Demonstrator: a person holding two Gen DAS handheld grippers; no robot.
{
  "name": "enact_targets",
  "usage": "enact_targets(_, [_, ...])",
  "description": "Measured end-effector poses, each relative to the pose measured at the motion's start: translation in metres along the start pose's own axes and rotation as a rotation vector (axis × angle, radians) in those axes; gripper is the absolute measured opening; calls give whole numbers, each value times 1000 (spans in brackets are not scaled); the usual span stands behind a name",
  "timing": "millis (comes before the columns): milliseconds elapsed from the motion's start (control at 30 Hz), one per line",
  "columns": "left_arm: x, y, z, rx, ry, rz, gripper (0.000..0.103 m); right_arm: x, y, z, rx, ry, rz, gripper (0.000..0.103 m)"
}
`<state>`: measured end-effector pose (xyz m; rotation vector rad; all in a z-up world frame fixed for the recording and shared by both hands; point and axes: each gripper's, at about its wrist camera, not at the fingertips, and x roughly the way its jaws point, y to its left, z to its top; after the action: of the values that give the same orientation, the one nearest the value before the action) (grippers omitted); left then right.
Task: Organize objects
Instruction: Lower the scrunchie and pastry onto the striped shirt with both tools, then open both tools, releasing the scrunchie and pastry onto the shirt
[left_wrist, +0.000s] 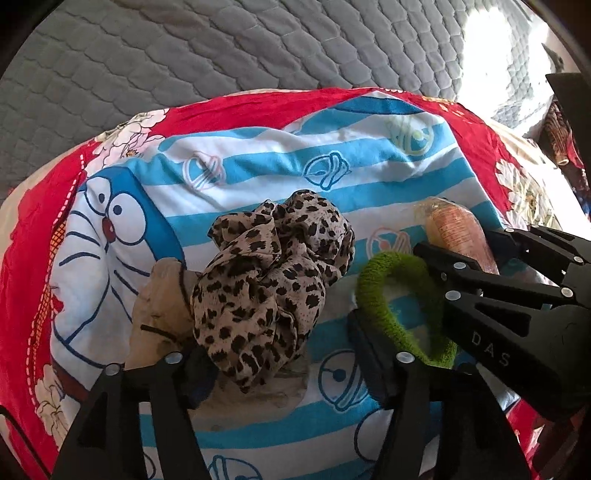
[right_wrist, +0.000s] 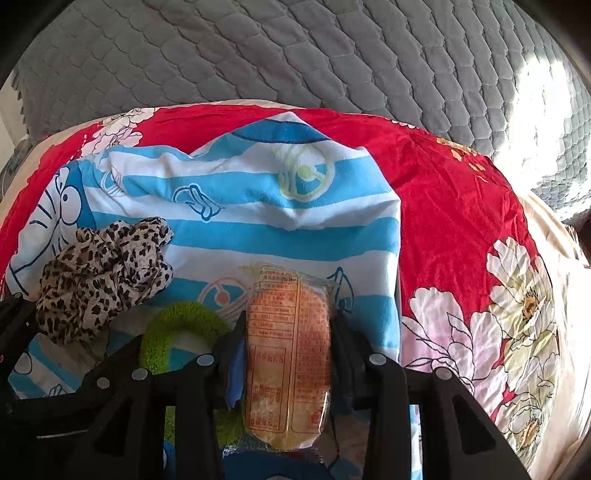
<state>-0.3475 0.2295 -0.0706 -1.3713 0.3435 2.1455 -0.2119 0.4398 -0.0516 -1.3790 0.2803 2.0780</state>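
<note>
A leopard-print scrunchie (left_wrist: 269, 284) lies on a blue-and-white striped cartoon cloth (left_wrist: 258, 166). My left gripper (left_wrist: 284, 354) is open, its fingers on either side of the scrunchie's near end. A green fuzzy hair band (left_wrist: 391, 299) lies just right of it. My right gripper (right_wrist: 288, 332) is shut on a wrapped orange snack packet (right_wrist: 288, 354); it also shows in the left wrist view (left_wrist: 458, 236). The scrunchie (right_wrist: 99, 280) and green band (right_wrist: 177, 332) show at left in the right wrist view.
The striped cloth (right_wrist: 240, 206) lies on a red floral quilt (right_wrist: 461, 221). A grey quilted cover (left_wrist: 221, 48) lies beyond it. A beige crumpled piece (left_wrist: 162, 310) lies under the scrunchie's left side.
</note>
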Motion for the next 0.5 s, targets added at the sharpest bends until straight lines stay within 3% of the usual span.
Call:
enact_targets(367, [-24,18,4,-19,-19,-41,79,-13,1,0,-13,-22,11,51])
enact_targets(500, [-31,21,3,0,-27,-11,80,-19,3,0,-32,-32,11,56])
